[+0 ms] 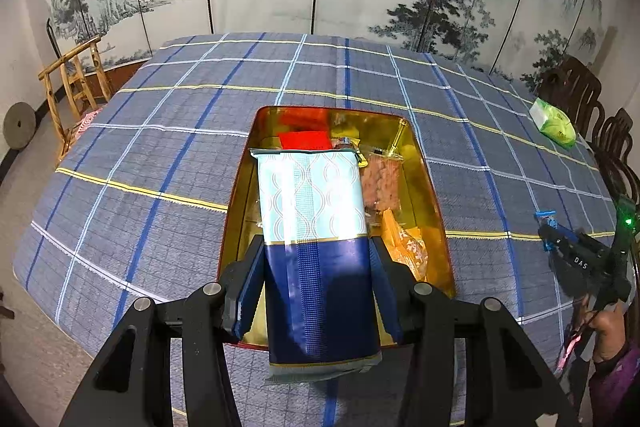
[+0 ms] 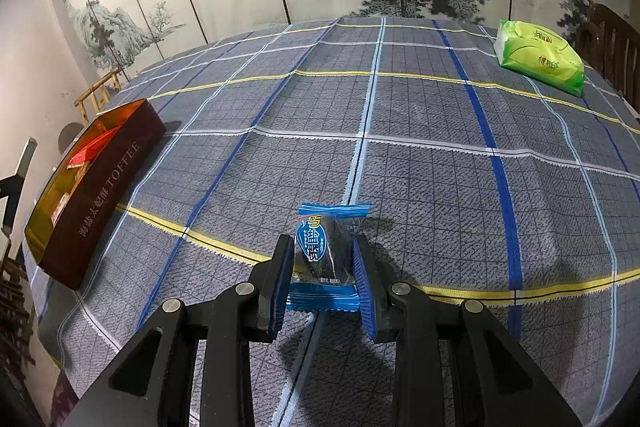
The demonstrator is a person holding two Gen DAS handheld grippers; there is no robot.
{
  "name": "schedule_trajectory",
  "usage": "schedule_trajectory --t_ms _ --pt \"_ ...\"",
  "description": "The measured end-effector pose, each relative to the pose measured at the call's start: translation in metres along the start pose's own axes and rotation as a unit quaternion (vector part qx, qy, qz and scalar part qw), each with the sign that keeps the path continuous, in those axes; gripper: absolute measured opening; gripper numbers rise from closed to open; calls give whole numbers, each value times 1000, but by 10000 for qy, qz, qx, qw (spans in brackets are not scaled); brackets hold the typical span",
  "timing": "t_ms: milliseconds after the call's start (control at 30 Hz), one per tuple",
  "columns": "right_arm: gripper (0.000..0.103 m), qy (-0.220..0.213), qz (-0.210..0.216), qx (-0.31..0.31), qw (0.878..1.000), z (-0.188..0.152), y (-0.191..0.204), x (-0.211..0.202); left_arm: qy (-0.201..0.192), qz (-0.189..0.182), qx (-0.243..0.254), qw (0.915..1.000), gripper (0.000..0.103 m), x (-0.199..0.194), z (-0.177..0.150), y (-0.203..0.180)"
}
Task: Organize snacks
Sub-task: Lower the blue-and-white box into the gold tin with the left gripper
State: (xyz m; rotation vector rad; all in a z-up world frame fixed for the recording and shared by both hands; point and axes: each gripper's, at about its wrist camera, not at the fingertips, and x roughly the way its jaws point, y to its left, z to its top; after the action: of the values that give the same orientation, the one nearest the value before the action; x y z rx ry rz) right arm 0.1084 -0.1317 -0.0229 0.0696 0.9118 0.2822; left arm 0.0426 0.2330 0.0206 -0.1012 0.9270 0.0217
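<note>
Between the left hand-held gripper's (image 1: 316, 267) pads sits a blue-and-pale snack pack (image 1: 316, 247), clamped, over the gold tin (image 1: 436, 211) mid-bench. Next, I judge: lower, release. Right hand-held gripper (image 2: 324, 267) clamps a blue candy (image 2: 324, 255) near the front edge.

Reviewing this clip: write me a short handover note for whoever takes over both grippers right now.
Left gripper: shut on the blue-and-pale-blue snack packet, held over the open toffee tin.
Right gripper: shut on the small blue candy packet, near the tablecloth.
Done: tin already holds a red packet and orange snacks.
Left: put both held packets in the tin. Green tissue pack lies at the far right.
</note>
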Motion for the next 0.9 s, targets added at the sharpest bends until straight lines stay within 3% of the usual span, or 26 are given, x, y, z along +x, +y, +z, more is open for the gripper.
schedule_trajectory --t_ms 900 --pt "32 4 -14 -11 10000 0 1 0 120 211 155 9996 46 23 -7 -1"
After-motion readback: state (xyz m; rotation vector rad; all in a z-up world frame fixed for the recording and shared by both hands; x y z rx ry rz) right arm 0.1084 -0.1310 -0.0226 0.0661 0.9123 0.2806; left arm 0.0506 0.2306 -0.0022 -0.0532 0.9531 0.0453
